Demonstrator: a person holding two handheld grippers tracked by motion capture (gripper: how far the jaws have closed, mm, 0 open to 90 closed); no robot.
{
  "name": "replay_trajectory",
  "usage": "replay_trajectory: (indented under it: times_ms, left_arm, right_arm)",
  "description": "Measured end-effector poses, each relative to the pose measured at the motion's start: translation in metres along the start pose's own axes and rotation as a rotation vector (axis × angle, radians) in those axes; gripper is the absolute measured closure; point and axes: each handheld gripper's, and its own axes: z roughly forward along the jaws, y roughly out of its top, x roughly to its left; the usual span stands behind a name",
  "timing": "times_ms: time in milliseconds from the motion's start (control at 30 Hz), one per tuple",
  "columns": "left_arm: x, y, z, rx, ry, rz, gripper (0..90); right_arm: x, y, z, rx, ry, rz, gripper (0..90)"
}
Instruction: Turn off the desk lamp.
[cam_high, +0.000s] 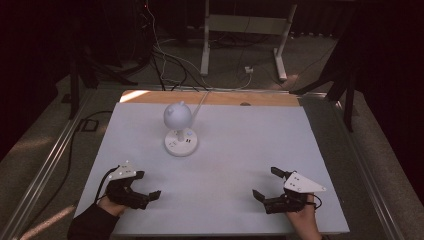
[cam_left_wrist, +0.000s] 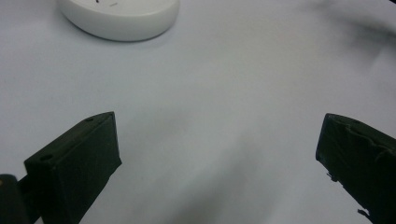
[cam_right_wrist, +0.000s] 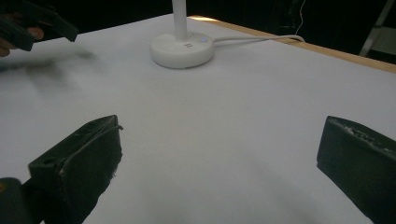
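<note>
No brand or readable writing shows anywhere; the small dark marks on the lamp's (cam_high: 179, 127) round base are too small to make out, and beside them sits a tiny bluish dot. The lamp is white, with a ball-shaped head on a short stem above a flat round base, and it stands on the white tabletop (cam_high: 260, 145) toward the far edge, left of the middle. A white cord (cam_right_wrist: 254, 39) runs from its base off over the far edge, where a strip of bare wood shows. The left gripper view cuts off all but the near rim of the base, and the right gripper view cuts off the head. The left gripper (cam_high: 150, 196) rests near the near left corner with its jaws spread wide and empty. The right gripper (cam_high: 265, 184) sits near the near right corner, jaws likewise wide apart and holding nothing. The room beyond the table is dark, its cables and a white frame barely visible.
</note>
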Motion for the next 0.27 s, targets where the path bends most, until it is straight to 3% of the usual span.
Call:
replay_trajectory:
  times_ms: [267]
  left_arm:
    - [-0.0017, -0.0080, 0.0009, 0.006, 0.001, -0.004, 0.4]
  right_arm:
    - [0.0002, 0.0002, 0.0003, 0.001, 0.000, -0.003, 0.0]
